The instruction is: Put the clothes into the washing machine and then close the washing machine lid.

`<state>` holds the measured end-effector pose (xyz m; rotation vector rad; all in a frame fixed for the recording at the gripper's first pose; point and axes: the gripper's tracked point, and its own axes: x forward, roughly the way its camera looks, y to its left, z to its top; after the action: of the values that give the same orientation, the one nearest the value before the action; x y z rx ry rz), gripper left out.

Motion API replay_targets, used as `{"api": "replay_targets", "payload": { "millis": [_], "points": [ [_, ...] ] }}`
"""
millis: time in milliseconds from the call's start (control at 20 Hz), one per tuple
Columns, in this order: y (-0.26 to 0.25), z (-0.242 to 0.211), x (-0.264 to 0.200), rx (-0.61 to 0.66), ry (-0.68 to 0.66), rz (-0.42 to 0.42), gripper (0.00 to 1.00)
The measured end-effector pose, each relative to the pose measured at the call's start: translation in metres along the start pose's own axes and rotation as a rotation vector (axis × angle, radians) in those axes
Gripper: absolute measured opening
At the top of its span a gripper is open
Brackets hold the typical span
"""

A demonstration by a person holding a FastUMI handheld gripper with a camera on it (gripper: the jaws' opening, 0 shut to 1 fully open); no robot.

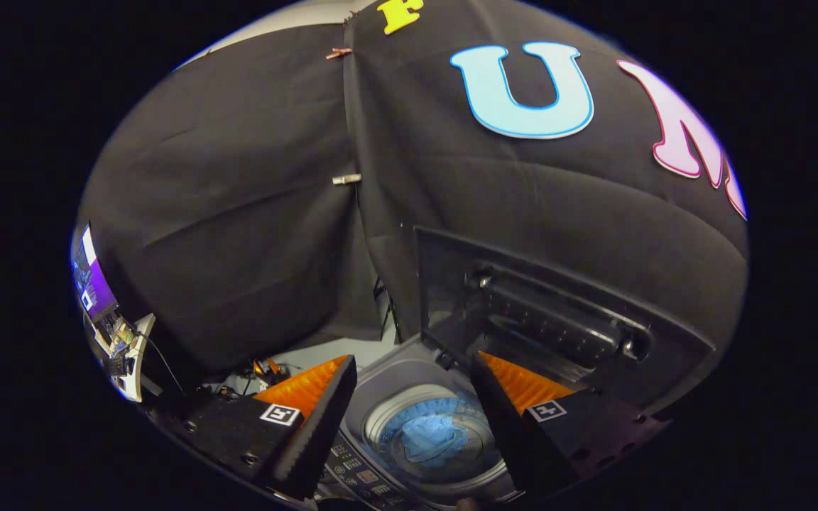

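The washing machine (pixel 380 383) stands below me, its round drum seen between my fingers. A blue piece of clothing (pixel 432 438) lies inside the drum. The dark lid (pixel 558 319) stands raised behind the drum, just beyond my right finger. My gripper (pixel 412 369) hovers above the machine, open, with nothing between its fingers.
The machine's control panel (pixel 359 472) with buttons runs along its near edge by my left finger. A monitor (pixel 91 273) and a white stand with cables (pixel 128 355) sit far off to the left. Black cloth walls close in behind the machine.
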<state>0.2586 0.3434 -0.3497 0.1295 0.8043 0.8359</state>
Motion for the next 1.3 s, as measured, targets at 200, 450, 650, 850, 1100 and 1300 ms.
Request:
{"api": "replay_targets", "payload": {
  "millis": [200, 450, 650, 850, 1100, 1300],
  "points": [
    [-0.013, 0.047, -0.016, -0.014, -0.204, -0.052, 0.99],
    [-0.059, 0.088, -0.035, -0.009, -0.395, -0.248, 0.98],
    [-0.108, 0.094, -0.043, 0.063, -0.450, -0.439, 0.98],
    [-0.147, 0.090, -0.043, 0.119, -0.432, -0.574, 0.99],
    [-0.176, 0.086, -0.042, 0.148, -0.413, -0.673, 0.98],
    [-0.191, 0.076, -0.036, 0.150, -0.369, -0.702, 0.99]
  ]
}}
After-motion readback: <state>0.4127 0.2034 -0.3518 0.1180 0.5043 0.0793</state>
